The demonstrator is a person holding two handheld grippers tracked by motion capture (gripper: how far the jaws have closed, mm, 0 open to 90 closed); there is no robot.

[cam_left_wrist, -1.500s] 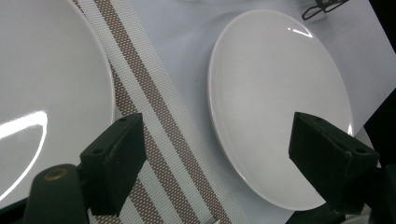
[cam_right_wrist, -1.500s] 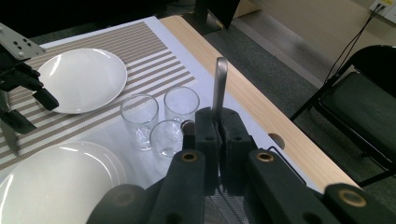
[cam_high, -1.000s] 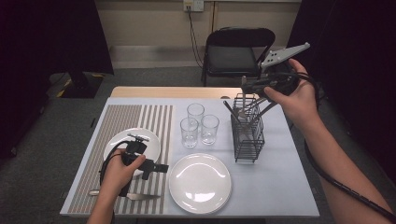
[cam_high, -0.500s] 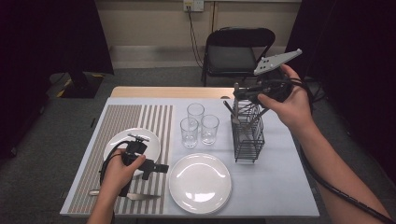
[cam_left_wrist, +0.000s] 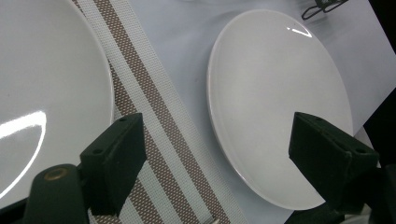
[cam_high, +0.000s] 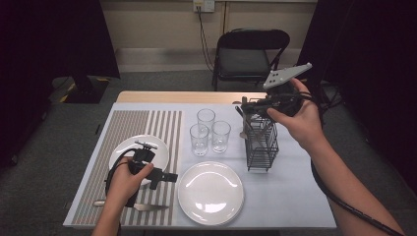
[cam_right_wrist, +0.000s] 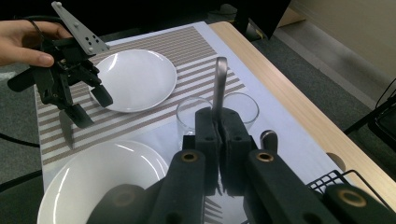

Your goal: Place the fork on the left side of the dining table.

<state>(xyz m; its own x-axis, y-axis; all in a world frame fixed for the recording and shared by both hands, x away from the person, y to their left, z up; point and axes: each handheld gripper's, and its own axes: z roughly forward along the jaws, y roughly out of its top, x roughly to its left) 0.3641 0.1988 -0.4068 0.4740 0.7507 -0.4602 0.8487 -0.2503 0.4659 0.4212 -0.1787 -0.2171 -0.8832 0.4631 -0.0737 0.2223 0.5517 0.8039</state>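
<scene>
A dim room with dark curtains on both sides and a black folding chair [cam_high: 248,56] against the far wall at twelve o'clock frames a wooden worktop [cam_high: 187,97] covered by a pale cloth, with a striped mat [cam_high: 123,128] lying over its nine o'clock half.

Near the middle of the worktop stand three clear glasses [cam_high: 209,130] in a tight cluster. At about three o'clock from them sits a black wire rack [cam_high: 262,147], upright. A big white plate [cam_high: 210,191] lies at six o'clock, and a smaller white plate [cam_high: 127,147] rests on the striped mat at about eight o'clock. A knife [cam_high: 142,207] lies on the mat near the front edge.

The right tongs [cam_right_wrist: 218,128], held above the top of the rack, are pressed together on the handle of a piece of metal cutlery [cam_right_wrist: 219,84], whose slim handle rises straight up between the pads; its working end is hidden behind the tongs. A second rounded metal handle [cam_right_wrist: 267,138] shows just beside them.

The left tongs [cam_left_wrist: 219,154] are spread wide with nothing between them, hovering low between the two plates, over the mat's stripes and the near rim of the big plate. The left hand [cam_high: 125,182] grips them over the mat by the small plate.
</scene>
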